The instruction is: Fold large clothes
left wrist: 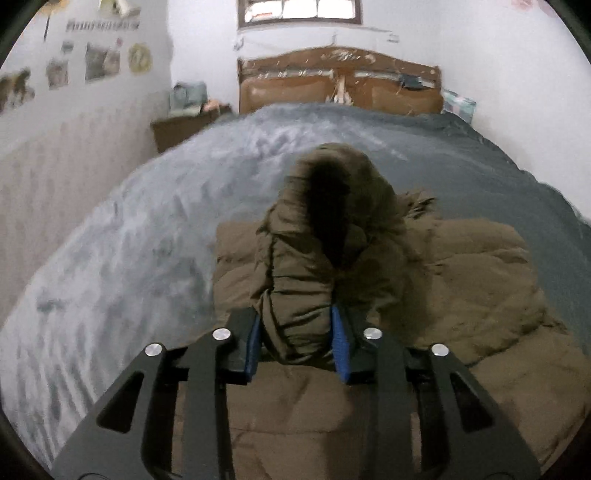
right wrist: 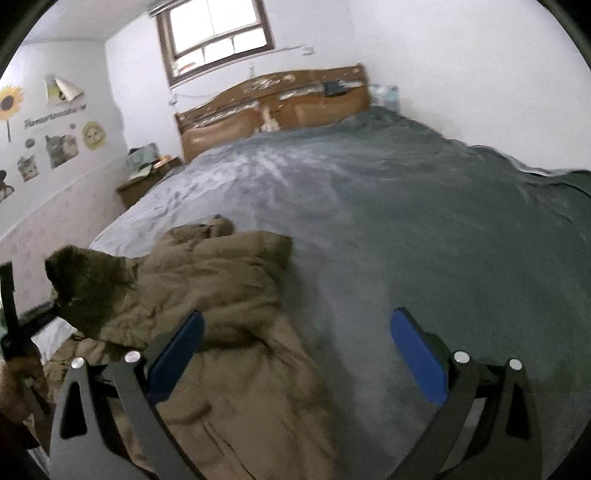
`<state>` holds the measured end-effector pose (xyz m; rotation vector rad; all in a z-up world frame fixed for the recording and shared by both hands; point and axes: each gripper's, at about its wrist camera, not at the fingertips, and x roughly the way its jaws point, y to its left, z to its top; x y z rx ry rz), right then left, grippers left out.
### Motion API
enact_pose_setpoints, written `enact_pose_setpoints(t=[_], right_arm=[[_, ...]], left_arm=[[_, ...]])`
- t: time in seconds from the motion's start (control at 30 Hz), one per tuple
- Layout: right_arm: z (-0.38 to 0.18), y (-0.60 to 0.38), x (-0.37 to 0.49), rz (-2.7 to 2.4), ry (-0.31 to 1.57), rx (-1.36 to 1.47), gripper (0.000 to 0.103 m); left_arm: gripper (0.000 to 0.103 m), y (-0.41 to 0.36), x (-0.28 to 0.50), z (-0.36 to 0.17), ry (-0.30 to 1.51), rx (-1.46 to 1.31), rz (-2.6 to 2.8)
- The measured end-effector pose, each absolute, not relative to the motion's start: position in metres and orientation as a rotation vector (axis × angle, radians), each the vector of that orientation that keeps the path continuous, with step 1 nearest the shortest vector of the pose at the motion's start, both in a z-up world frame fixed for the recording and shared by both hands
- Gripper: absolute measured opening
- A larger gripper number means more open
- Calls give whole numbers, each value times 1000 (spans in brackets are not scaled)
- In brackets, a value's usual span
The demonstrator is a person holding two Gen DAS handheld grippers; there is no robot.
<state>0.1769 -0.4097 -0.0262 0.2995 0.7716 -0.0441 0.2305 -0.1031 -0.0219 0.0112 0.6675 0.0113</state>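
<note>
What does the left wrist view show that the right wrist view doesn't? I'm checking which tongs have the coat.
Left wrist only: the left tongs shut on a bunched fold of the brown coat, lifted off the bed.

Right wrist only: the right tongs open and empty; a sunflower sticker.

Both: the coat, grey bedspread, wooden headboard, window.

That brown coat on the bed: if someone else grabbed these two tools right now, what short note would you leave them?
Left tool: shut on a bunched sleeve of the coat, lifted off the rest.
Right tool: open, holding nothing, above the coat's edge and the grey bedcover.
Coat: lies crumpled at the near end of the bed, hood toward the headboard.
Done: sleeve picked up.
Left: lay the sleeve across the body, fold the other side, then fold the coat up.
</note>
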Motion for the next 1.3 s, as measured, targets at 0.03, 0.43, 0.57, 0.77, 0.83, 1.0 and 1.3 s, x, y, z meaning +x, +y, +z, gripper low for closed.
enact_pose_setpoints(t=[0.03,0.43,0.57,0.77,0.83,1.0,1.3], right_arm=[[-27,-403,190,-28,775,302,101],[-108,-342,316,13,979,271,101],[-139,-335,332,30,1044,290,84],[-131,-350,328,-19,965,311,23],[-123,-361,329,-50,932,310,22],[-143,-368,346,-92,1000,254,29],[-67,-336,340,-32,809,167,87]], left_arm=[[47,-97,234,-25,668,18,32],[100,-33,257,-28,693,-87,94],[100,-37,293,-54,771,-31,113],[95,-57,320,-62,757,-12,118],[94,-65,334,-59,730,-22,129],[94,-82,359,-61,739,88,144],[95,-76,315,-9,586,91,142]])
